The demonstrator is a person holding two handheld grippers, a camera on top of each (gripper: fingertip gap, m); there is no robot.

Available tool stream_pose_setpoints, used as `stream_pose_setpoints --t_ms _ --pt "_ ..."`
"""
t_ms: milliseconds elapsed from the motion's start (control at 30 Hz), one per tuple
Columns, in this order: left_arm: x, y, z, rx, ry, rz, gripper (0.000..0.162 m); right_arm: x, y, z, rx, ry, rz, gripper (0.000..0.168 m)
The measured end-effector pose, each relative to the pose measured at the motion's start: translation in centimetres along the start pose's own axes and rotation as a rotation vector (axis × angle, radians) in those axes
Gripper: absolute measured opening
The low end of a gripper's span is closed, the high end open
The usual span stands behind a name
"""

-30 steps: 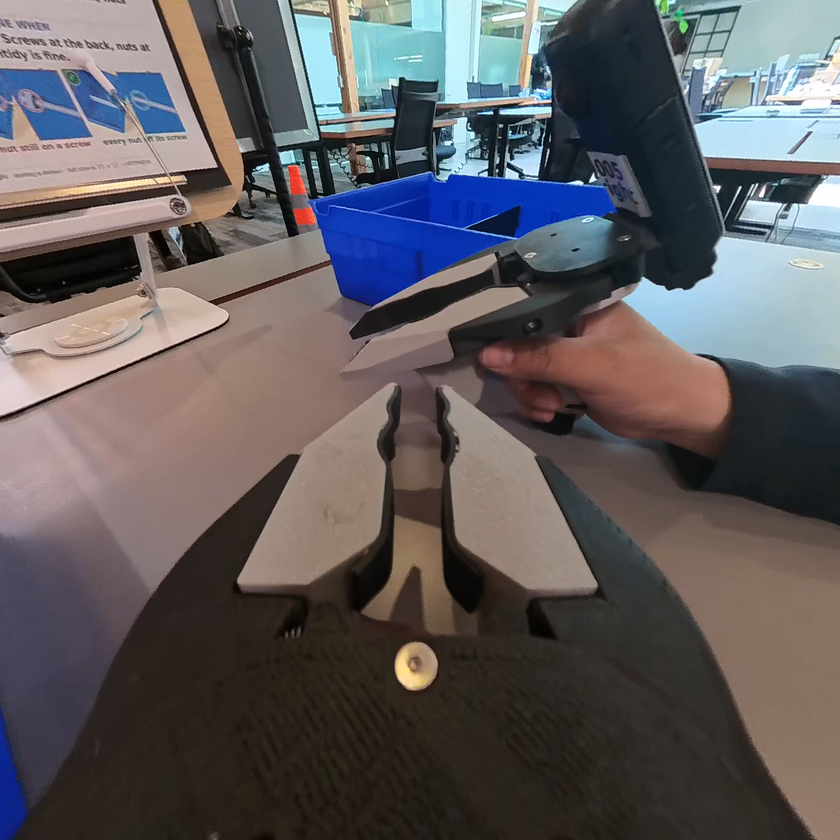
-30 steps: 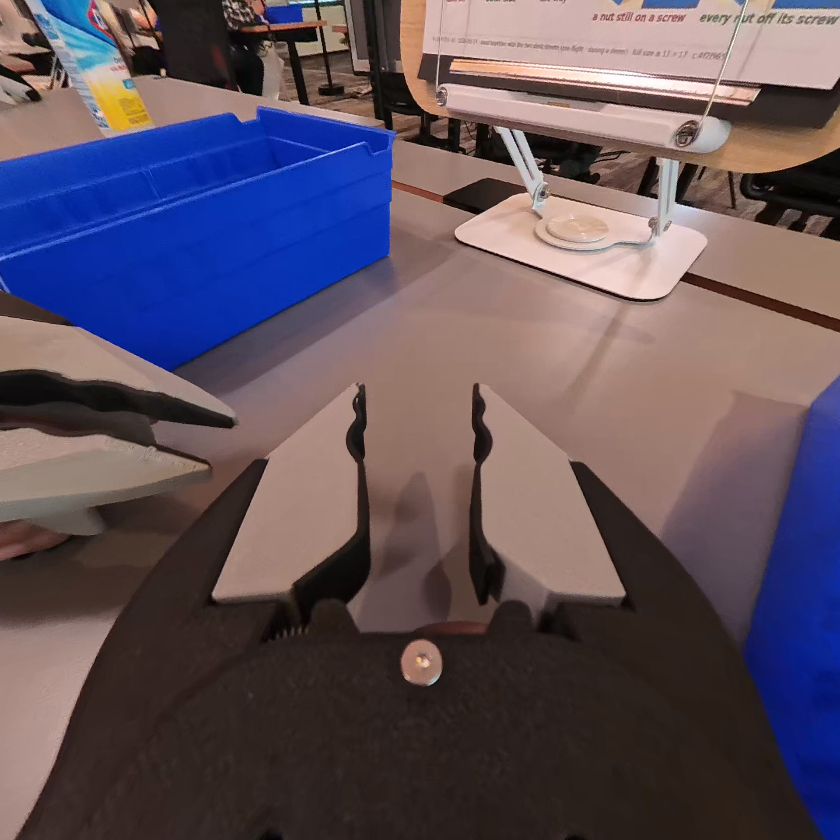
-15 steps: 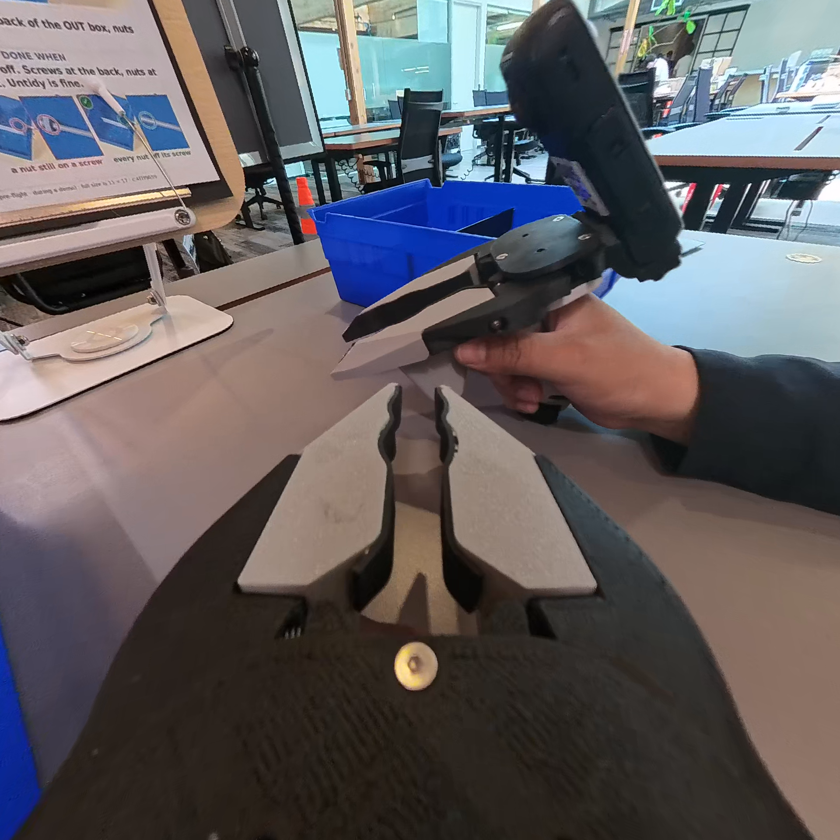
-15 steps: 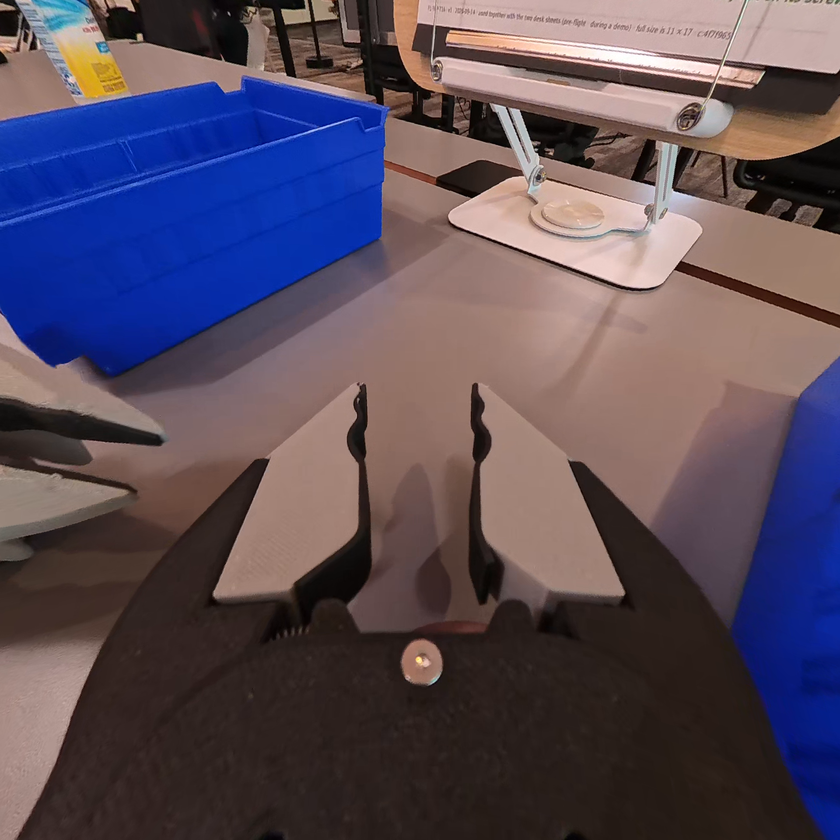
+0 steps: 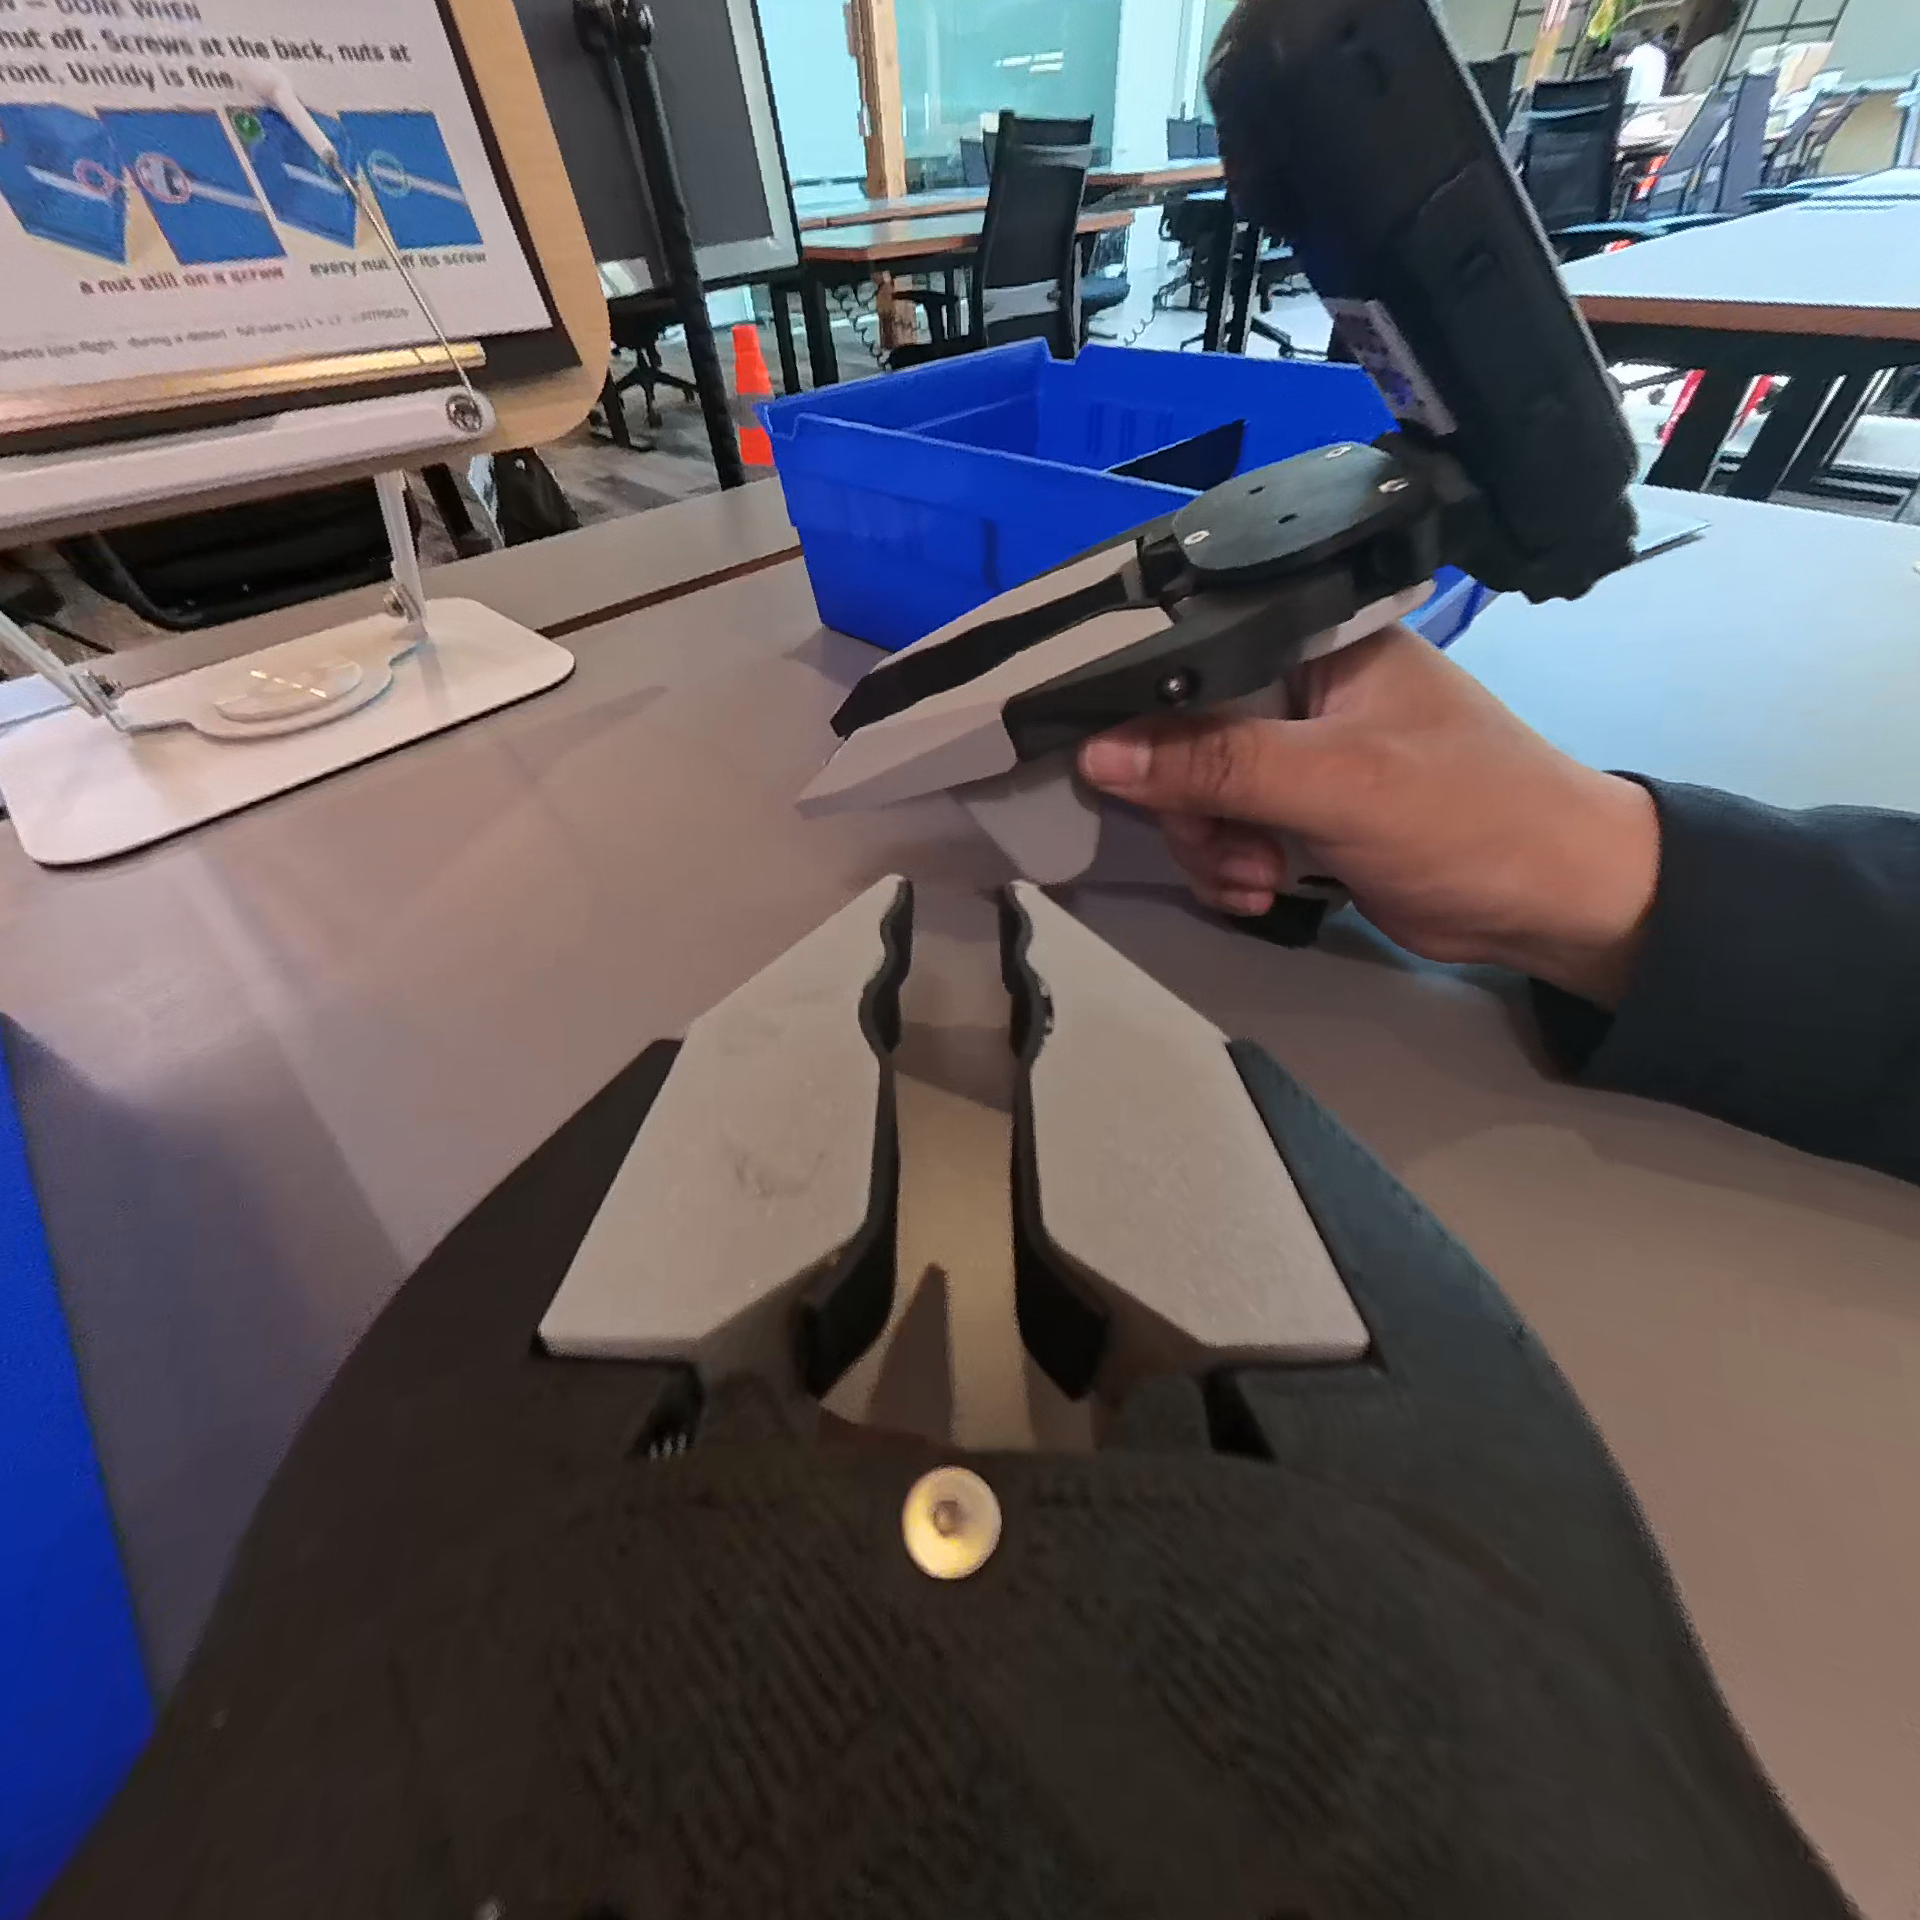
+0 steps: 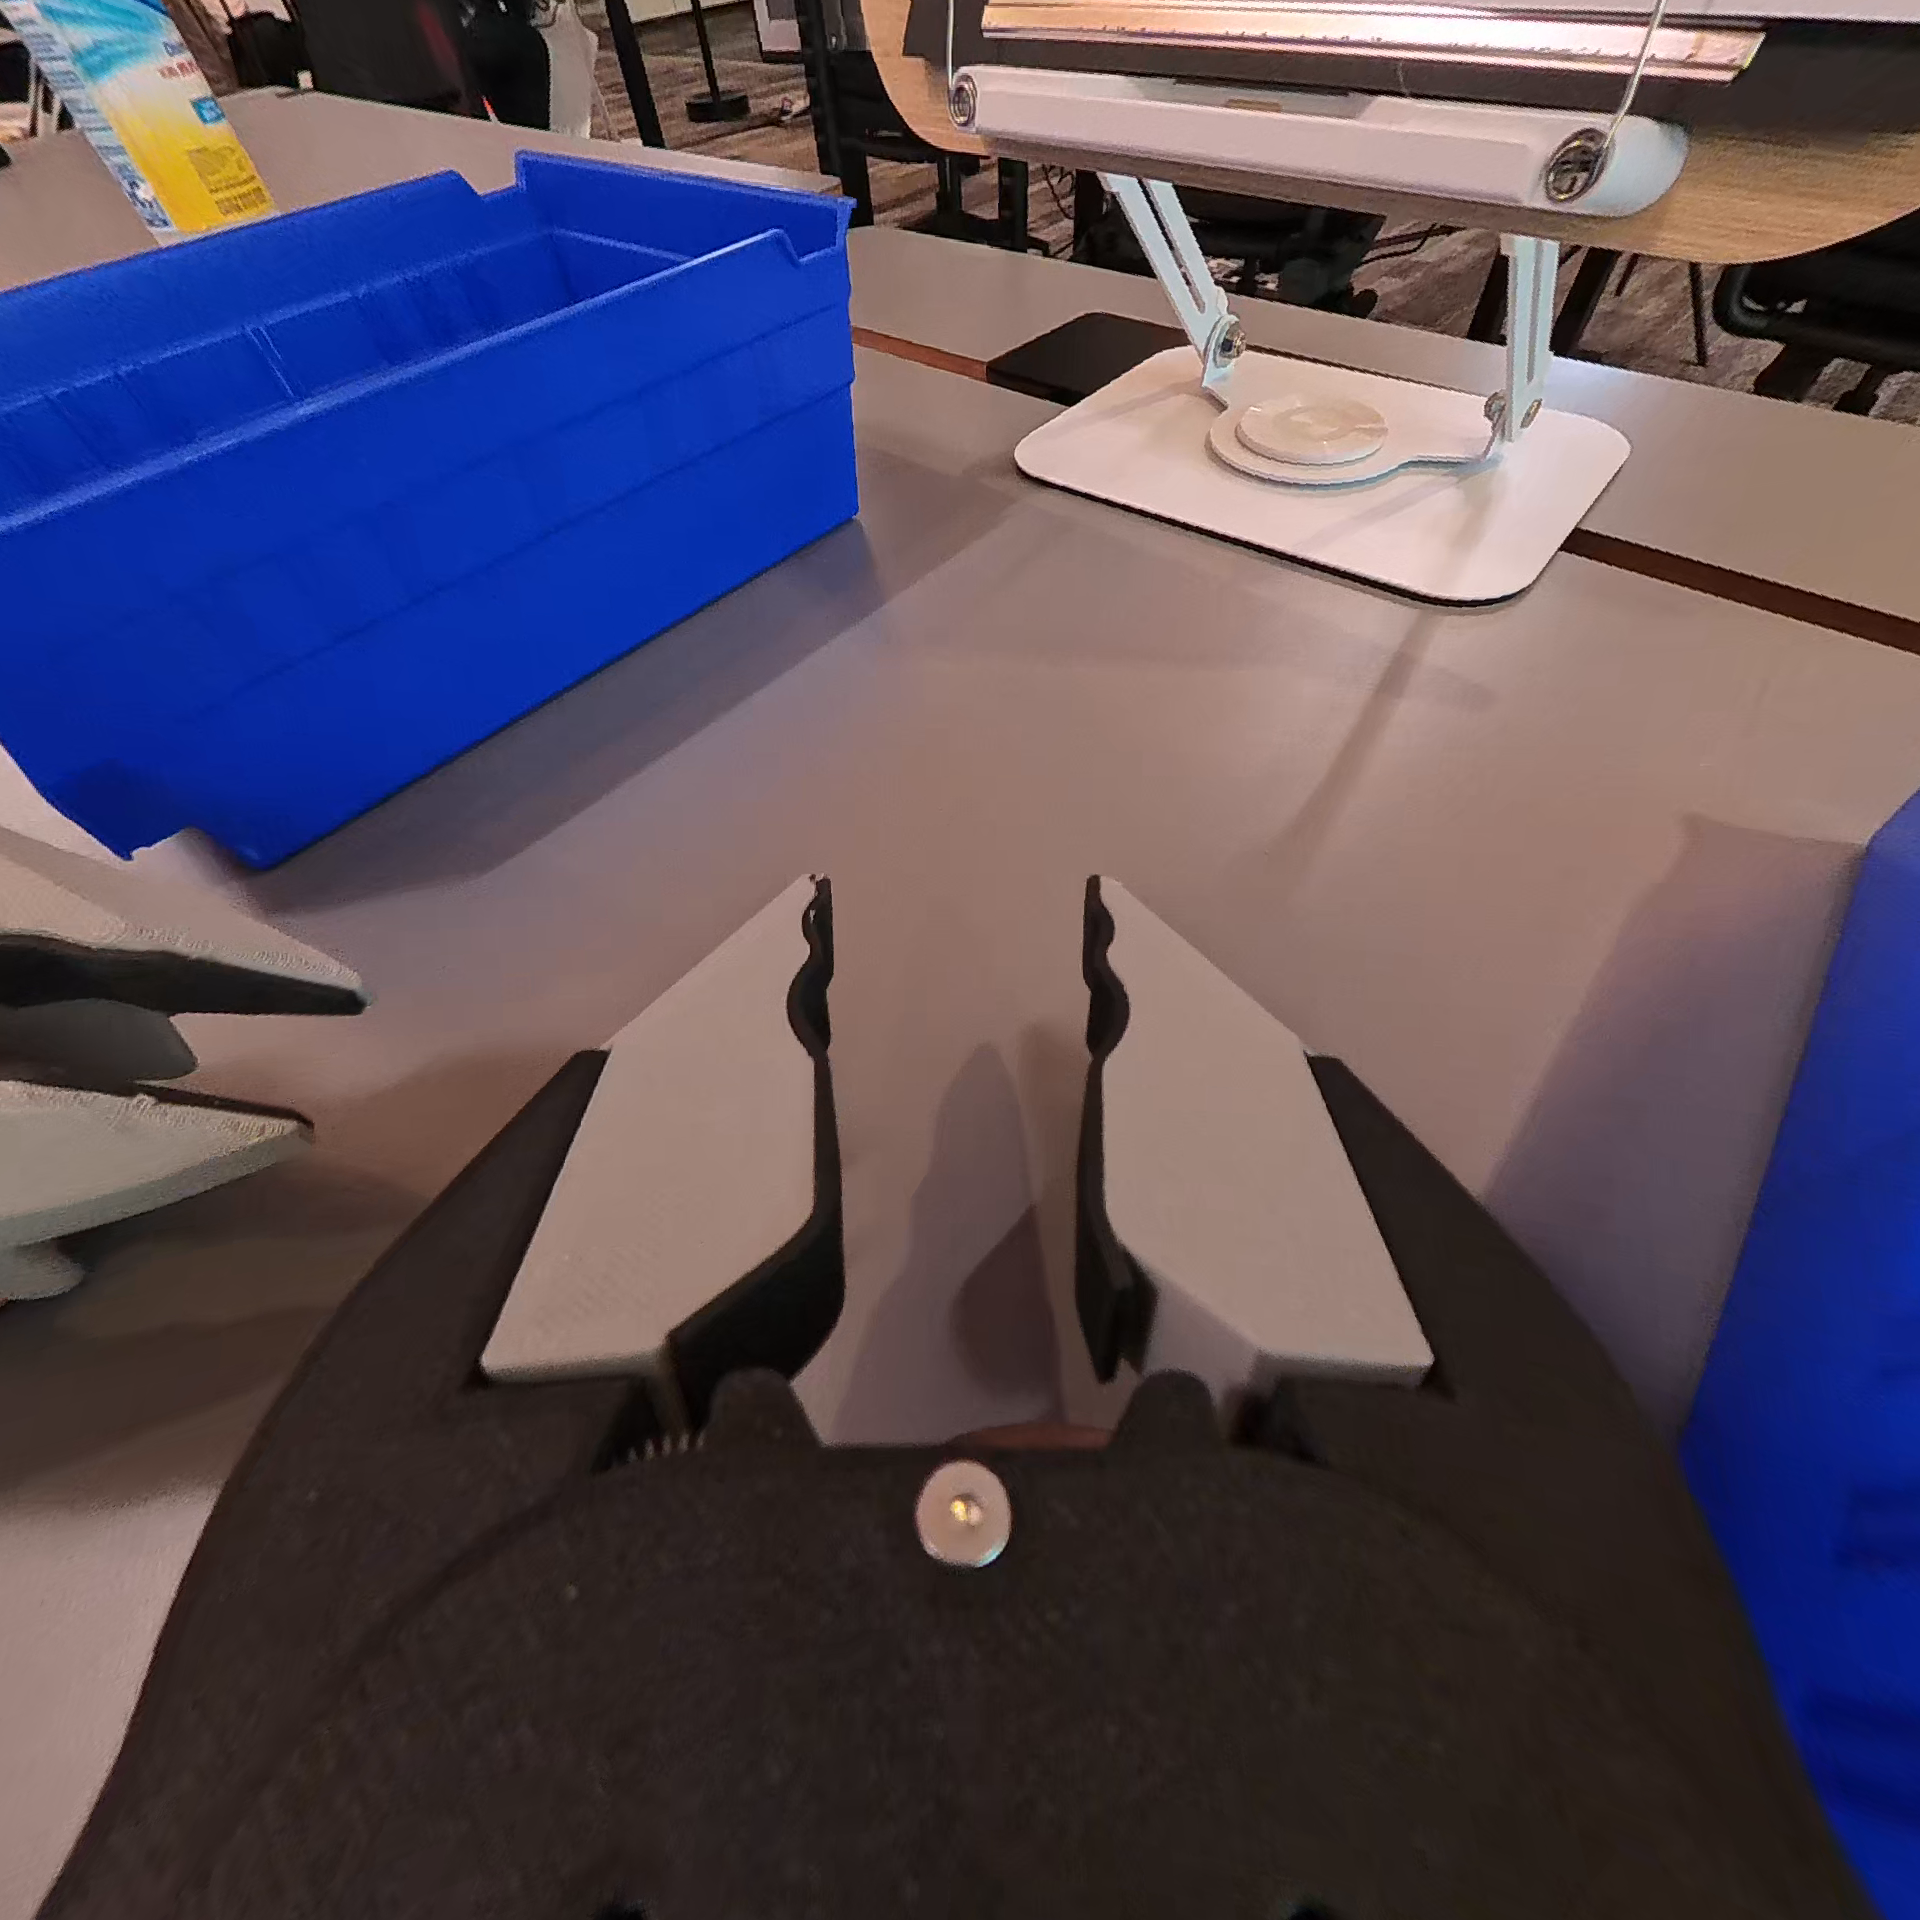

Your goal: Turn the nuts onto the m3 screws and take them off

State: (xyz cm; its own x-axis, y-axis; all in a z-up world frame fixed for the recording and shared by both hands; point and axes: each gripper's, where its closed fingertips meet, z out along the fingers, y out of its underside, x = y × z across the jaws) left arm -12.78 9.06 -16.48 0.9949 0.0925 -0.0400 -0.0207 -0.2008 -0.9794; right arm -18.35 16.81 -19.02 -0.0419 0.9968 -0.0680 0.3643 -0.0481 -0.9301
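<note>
The left gripper [image 5: 954, 914] hovers low over the grey worktop [image 5: 468, 935] with its fingers [image 5: 758, 1164] parted by a narrow gap; nothing sits between them and they touch nothing. The right gripper [image 6: 954, 894] has its fingers [image 6: 686, 1174] spread noticeably wider, likewise empty and clear of the surface. In the left wrist view the right gripper [image 5: 831, 758] is seen from the side, held by a hand [image 5: 1382, 800] in a dark sleeve [image 5: 1787, 977], its tips just beyond and a little above the left gripper's tips. In the right wrist view the left gripper's fingertips [image 6: 312, 997] come in from the left edge, near but not touching the right gripper.

No nuts or screws can be made out in either view; if they lie in the bins, the walls hide them.

A blue bin [image 6: 436, 540] with an inner divider stands on the worktop toward its far side, to the left in the right wrist view and behind the right gripper in the left wrist view [image 5: 935, 509]. A second blue bin [image 6: 1829, 1299] shows only as a wall at the right edge of the right wrist view. A white stand [image 6: 1340, 488] rests on the worktop farther back and carries an instruction sheet [image 5: 249, 177]. A yellow and blue container [image 6: 156, 114] stands behind the first bin. Beyond the worktop is an open office with desks, black chairs [image 5: 1029, 239] and an orange cone [image 5: 750, 405] on the floor.
</note>
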Motion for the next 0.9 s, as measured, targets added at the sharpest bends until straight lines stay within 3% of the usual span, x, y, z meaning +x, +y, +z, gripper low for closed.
stream_pose_setpoints --t_ms 200,300,433,500,567,667,800,900 --pt "-0.2 0.8 -1.9 -0.031 -0.018 -0.057 0.016 -0.2 0.2 0.2 -0.015 -0.001 -0.020 0.046" --pt "-2.7 -0.4 -4.7 -0.031 -0.081 -0.050 0.019 -0.3 0.2 0.1 -0.012 -0.004 -0.021 0.046" --pt "-12.0 -5.5 -10.3 0.029 -0.258 -0.078 0.021 -0.6 0.4 0.2 -0.027 -0.005 -0.033 0.046" --pt "-18.3 -6.5 -12.1 0.014 -0.358 -0.114 0.018 -0.6 0.6 0.4 -0.047 -0.001 -0.043 0.045" --pt "-23.3 -4.5 -11.6 -0.120 -0.374 -0.191 0.022 -0.8 0.8 0.6 -0.063 -0.005 -0.046 0.046" --pt "-26.6 -0.3 -8.8 -0.345 -0.325 -0.266 0.030 -1.2 0.9 0.7 -0.069 -0.019 -0.046 0.046" --pt "-29.0 2.5 -5.3 -0.492 -0.357 -0.148 0.028 -1.3 0.9 0.7 -0.072 -0.021 -0.048 0.046" --pt "-28.0 4.2 -3.0 -0.588 -0.218 -0.131 0.023 -1.2 0.9 0.7 -0.067 -0.028 -0.030 0.046"
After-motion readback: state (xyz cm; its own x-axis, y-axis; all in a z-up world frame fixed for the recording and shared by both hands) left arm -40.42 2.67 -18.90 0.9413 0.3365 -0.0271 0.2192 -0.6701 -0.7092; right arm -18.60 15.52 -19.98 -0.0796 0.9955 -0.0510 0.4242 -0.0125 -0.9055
